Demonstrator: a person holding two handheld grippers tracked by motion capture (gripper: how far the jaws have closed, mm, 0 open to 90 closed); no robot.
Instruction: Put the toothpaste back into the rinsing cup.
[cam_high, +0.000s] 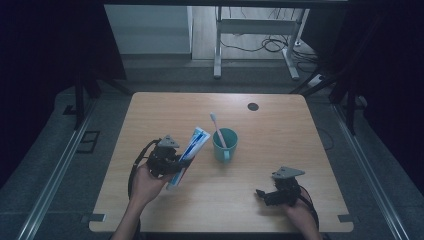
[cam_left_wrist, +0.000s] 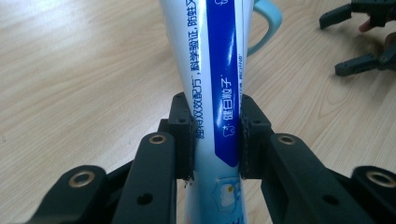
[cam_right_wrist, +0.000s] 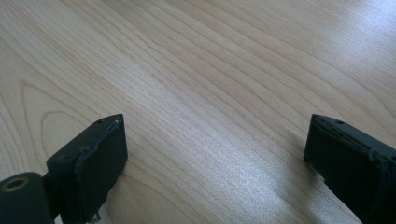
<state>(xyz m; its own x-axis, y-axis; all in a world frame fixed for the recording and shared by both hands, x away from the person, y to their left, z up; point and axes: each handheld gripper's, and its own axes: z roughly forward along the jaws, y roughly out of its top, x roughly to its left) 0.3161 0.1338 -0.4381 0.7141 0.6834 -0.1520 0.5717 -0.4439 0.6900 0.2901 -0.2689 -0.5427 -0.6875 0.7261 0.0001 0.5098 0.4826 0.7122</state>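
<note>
My left gripper (cam_high: 175, 162) is shut on a blue and white toothpaste tube (cam_high: 191, 150), held slanted above the table left of centre. In the left gripper view the tube (cam_left_wrist: 219, 74) runs up between both pads (cam_left_wrist: 184, 140), pinched near its lower part. A teal mug (cam_high: 225, 145) stands just right of the tube with a pink toothbrush (cam_high: 217, 128) leaning in it; the mug's handle (cam_left_wrist: 266, 23) shows behind the tube. My right gripper (cam_high: 262, 195) rests low at the front right, open, with bare wood between its jaws (cam_right_wrist: 215, 154).
The wooden table (cam_high: 280, 130) has a dark round hole (cam_high: 253, 106) near its far edge. Beyond the table stand a white desk frame (cam_high: 255, 40) and loose cables on the floor. Dark curtains flank both sides.
</note>
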